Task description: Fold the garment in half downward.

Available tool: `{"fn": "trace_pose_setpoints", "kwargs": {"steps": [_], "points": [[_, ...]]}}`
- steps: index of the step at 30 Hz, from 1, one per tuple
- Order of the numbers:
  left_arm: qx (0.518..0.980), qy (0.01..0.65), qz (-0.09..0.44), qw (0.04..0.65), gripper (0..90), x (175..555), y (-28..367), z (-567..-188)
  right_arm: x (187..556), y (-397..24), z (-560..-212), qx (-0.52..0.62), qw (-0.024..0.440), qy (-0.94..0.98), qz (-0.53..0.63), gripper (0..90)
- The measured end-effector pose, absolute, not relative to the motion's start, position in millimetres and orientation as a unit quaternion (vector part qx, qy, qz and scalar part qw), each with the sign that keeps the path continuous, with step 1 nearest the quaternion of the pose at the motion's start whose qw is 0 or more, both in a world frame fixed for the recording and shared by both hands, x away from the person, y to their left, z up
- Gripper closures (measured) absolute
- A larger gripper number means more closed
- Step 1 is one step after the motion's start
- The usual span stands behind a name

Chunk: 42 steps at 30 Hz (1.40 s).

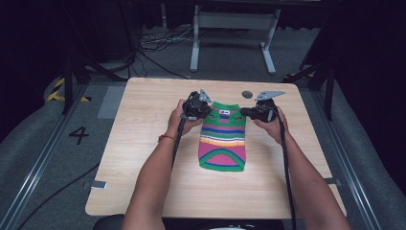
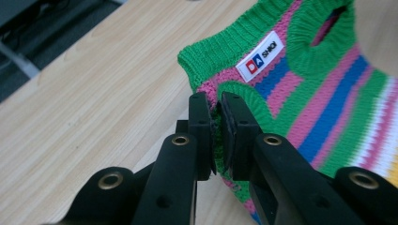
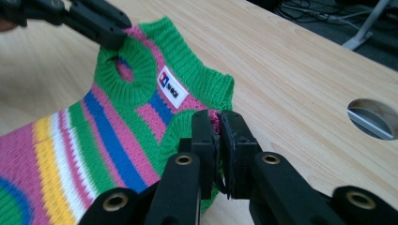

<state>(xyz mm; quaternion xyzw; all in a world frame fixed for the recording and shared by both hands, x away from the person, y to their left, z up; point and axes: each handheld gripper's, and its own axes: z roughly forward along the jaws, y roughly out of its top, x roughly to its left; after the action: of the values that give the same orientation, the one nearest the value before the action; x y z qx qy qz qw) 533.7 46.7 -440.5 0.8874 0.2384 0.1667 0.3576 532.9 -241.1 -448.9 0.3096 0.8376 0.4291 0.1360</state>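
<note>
A small striped knit sweater (image 1: pixel 223 139) in green, pink, blue, yellow and white lies flat in the middle of the wooden table (image 1: pixel 143 158), collar end away from the person. My left gripper (image 1: pixel 207 111) is shut on the sweater's far left shoulder edge (image 2: pixel 213 101), knit pinched between the jaws. At the far right shoulder my right gripper (image 1: pixel 244 112) is shut on the sweater (image 3: pixel 141 117) too, its edge (image 3: pixel 216 123) caught between the jaws. A white label (image 2: pixel 261 55) sits by the collar. The left gripper (image 3: pixel 123 33) also appears in the right gripper view.
A round cable hole (image 1: pixel 247 94) is in the table just behind the sweater. Beyond the far edge stand a white desk frame (image 1: pixel 234 33) and loose cables on the grey floor. A number 4 (image 1: pixel 78 135) marks the floor at left.
</note>
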Motion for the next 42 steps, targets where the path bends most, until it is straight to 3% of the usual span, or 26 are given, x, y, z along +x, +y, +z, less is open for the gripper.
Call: {"fn": "trace_pose_setpoints", "kwargs": {"steps": [7,18,42], "points": [[0.897,0.176,0.166,0.370,83.1,506.8,54.5,-425.7,502.5,-240.4,-431.6,0.251,0.131,0.850,0.445,84.6],[0.893,0.148,0.172,0.388,83.1,467.1,71.1,-425.1,464.9,-232.1,-422.8,0.195,0.131,0.866,0.442,84.3],[0.934,0.065,0.132,0.324,79.0,378.7,80.9,-460.0,382.8,-236.7,-455.3,0.102,0.072,0.908,0.400,80.3]]}}
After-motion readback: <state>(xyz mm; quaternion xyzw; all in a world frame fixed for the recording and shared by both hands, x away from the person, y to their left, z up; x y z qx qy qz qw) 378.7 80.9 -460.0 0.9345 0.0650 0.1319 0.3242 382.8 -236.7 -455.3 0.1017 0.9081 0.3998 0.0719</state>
